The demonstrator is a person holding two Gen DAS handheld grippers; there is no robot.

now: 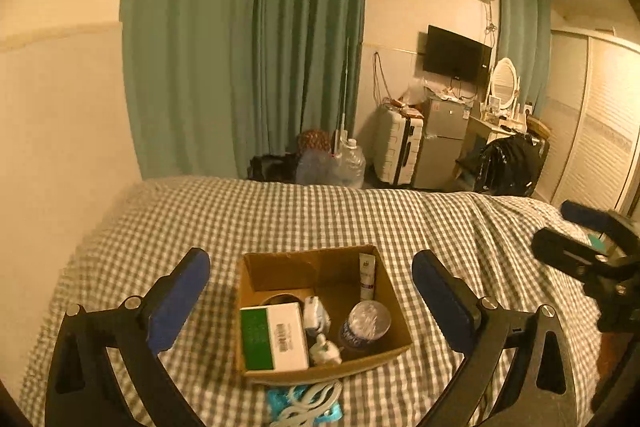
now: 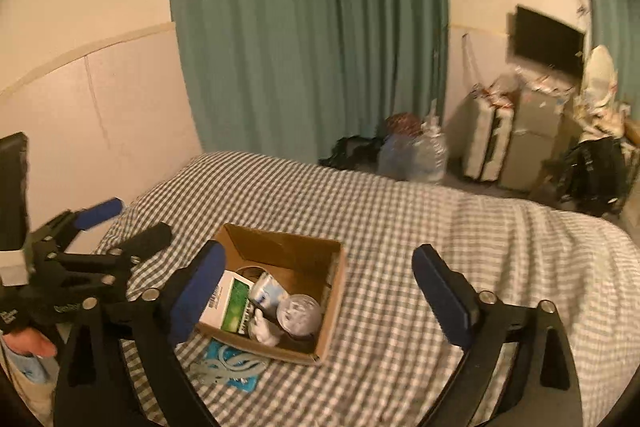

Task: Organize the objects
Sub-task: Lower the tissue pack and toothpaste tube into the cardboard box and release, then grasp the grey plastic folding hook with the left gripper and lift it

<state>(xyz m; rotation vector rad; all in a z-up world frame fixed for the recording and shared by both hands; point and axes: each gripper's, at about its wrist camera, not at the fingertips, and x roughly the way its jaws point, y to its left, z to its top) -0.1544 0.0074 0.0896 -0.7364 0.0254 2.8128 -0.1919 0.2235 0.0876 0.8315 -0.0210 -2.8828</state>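
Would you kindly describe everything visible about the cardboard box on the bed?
The cardboard box is a small brown carton, open-topped, its plain walls standing upright. It rests on the checked bedcover, between both grippers' spread fingers but untouched by them. Inside are a green and white carton, an upright white tube in the far corner, a bottle seen from its end, and small white items. A pale cable on a blue packet lies against its near wall.

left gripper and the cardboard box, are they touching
Apart. The left wrist view shows the left gripper open with checked bedding visible between both pads and the cardboard box.
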